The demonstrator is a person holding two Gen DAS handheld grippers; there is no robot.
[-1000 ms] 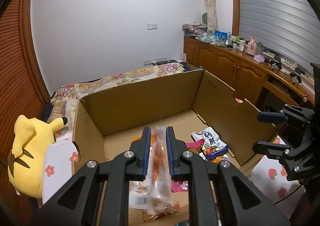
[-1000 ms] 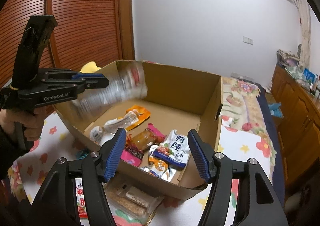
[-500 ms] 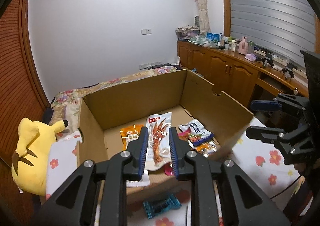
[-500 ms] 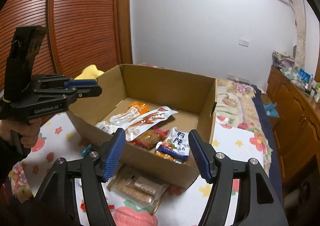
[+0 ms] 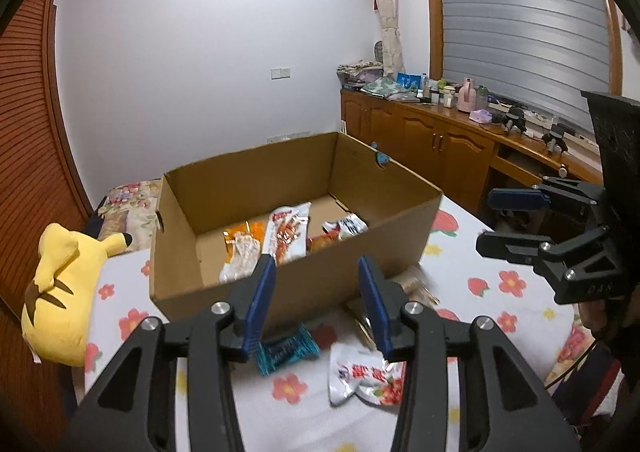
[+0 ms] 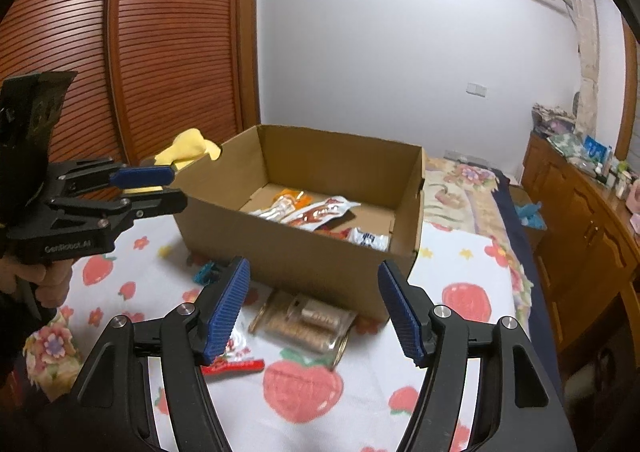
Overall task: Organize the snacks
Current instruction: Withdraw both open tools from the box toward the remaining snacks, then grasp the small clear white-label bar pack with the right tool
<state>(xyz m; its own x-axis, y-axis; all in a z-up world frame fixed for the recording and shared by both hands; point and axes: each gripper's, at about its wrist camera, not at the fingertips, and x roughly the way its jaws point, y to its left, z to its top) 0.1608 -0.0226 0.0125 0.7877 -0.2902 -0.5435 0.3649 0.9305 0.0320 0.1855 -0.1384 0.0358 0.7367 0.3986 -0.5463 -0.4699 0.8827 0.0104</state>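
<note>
You are in a bedroom with a white wall, slatted wooden doors and a long wooden cabinet under the window; the snacks lie on a bed [image 6: 460,336] covered in a strawberry-and-flower sheet. A cardboard box [image 5: 304,280] stands open near the middle of the bed, and a yellow plush toy [image 5: 64,280] sits at the bed's left edge.

Several packets are already in the box: a long red-and-white packet [image 5: 289,230], an orange packet [image 5: 240,232] to its left, and a white-and-blue packet [image 5: 348,226] toward the right wall. By my reading the job is well under way but not finished. Three snacks lie outside, along the box's near wall: a teal wrapper [image 5: 286,352], a white-and-red pouch [image 5: 366,378] and a clear pack of round biscuits [image 6: 306,322].

Your left gripper [image 5: 318,302] holds nothing, its fingers moderately apart above the teal wrapper and the pouch. Your right gripper [image 6: 314,310] is empty too, fingers wide over the biscuit pack.

The box's near wall hides the front of its floor, so more packets may sit there. The pouch is partly covered by your left fingers, and the print on every packet is too small to read.
</note>
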